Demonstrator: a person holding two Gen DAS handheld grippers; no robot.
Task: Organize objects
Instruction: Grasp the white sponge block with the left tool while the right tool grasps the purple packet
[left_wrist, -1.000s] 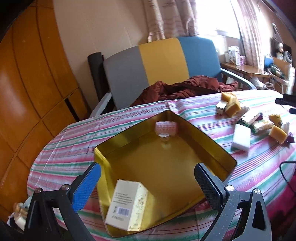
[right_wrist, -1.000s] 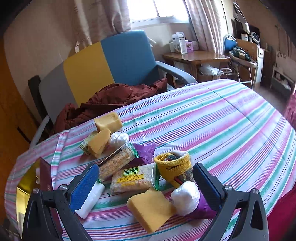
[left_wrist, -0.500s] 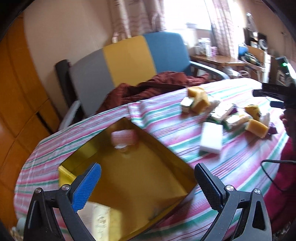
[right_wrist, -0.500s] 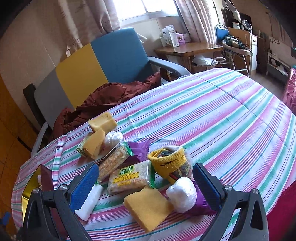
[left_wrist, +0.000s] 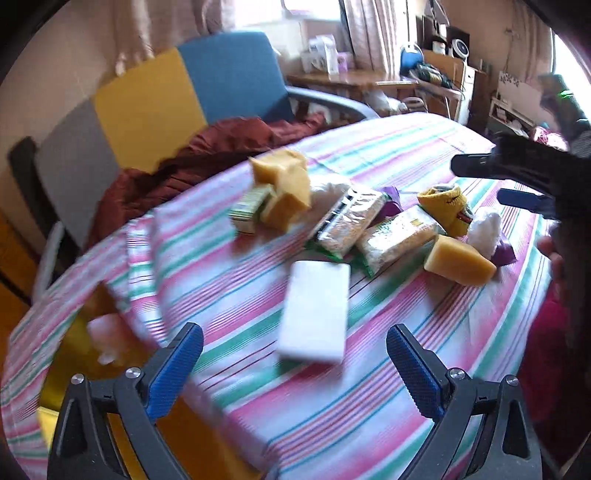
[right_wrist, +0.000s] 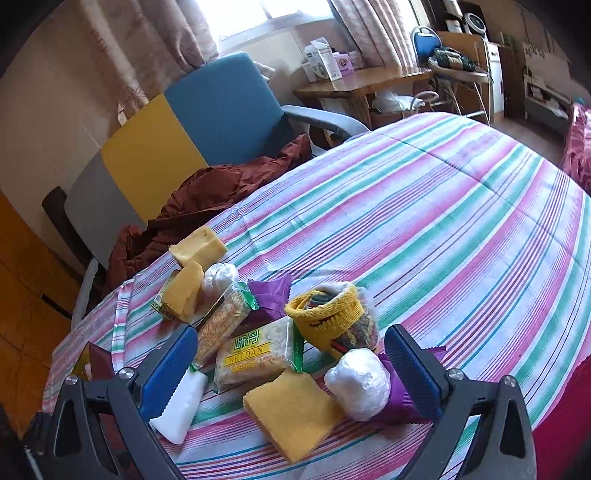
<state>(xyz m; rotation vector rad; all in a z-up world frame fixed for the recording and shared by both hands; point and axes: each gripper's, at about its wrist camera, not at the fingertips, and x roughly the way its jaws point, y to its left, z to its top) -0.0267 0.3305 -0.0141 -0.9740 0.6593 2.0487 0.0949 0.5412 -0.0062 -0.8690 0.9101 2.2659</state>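
Observation:
A white block (left_wrist: 314, 310) lies on the striped tablecloth just ahead of my open, empty left gripper (left_wrist: 295, 363). The gold tin (left_wrist: 70, 354) with a pink item (left_wrist: 107, 332) inside sits blurred at the lower left. Snack packs (left_wrist: 399, 240), yellow sponges (left_wrist: 284, 188) and a yellow knitted pouch (left_wrist: 447, 205) cluster beyond. My right gripper (right_wrist: 291, 369) is open and empty over the same pile: a Weidan snack pack (right_wrist: 255, 354), a yellow sponge (right_wrist: 291, 413), a white wrapped ball (right_wrist: 358, 384), the knitted pouch (right_wrist: 328, 317) and the white block (right_wrist: 181, 406).
A grey, yellow and blue chair (right_wrist: 177, 140) with a dark red garment (right_wrist: 210, 199) stands behind the table. Bare striped cloth (right_wrist: 461, 240) stretches to the right. A wooden desk (right_wrist: 369, 81) with boxes stands by the window. A person's hand (left_wrist: 554, 251) holds the right gripper.
My left gripper has swung right, away from the gold tin and toward the white block and the pile. The right gripper has edged slightly closer to the pile.

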